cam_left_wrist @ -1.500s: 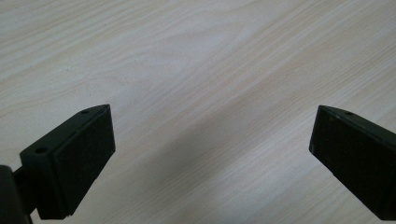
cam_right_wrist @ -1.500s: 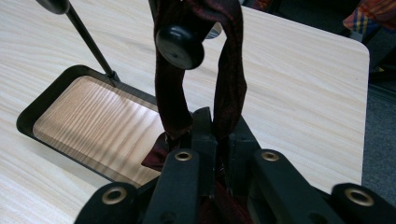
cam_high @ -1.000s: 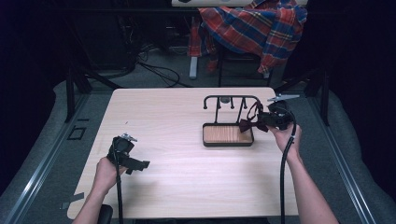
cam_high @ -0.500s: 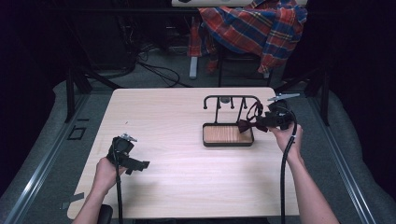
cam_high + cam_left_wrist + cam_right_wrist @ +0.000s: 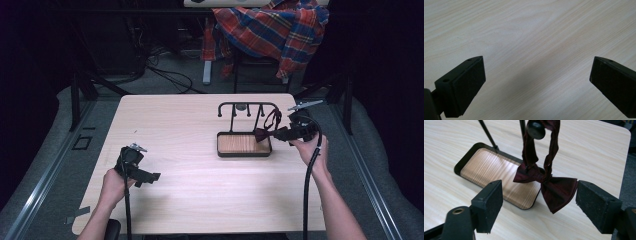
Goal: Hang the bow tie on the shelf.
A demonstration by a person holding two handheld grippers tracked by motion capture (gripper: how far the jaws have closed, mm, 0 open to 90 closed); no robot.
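A dark red bow tie (image 5: pixel 546 182) hangs by its strap from a knob-tipped arm of the black rack (image 5: pixel 244 105). Its bow dangles over the right end of the rack's wooden tray (image 5: pixel 486 165). My right gripper (image 5: pixel 539 195) stands open around the bow. Its jaws have just been opening, and the bow sits between the pads with neither pressing it. In the high view the bow tie (image 5: pixel 264 134) is just left of my right gripper (image 5: pixel 277 134). My left gripper (image 5: pixel 150 177) is open over bare tabletop at the near left, its jaws (image 5: pixel 537 72) wide apart with nothing between them.
The light wooden table (image 5: pixel 190 125) carries the rack and tray at the right of centre. Beyond the far edge a plaid shirt (image 5: pixel 280 30) is draped over a chair, with cables on the floor. The table's right edge lies close behind my right hand.
The right gripper's jaws have opened off the bow tie, which now hangs free from the rack. The left hand has stayed put.
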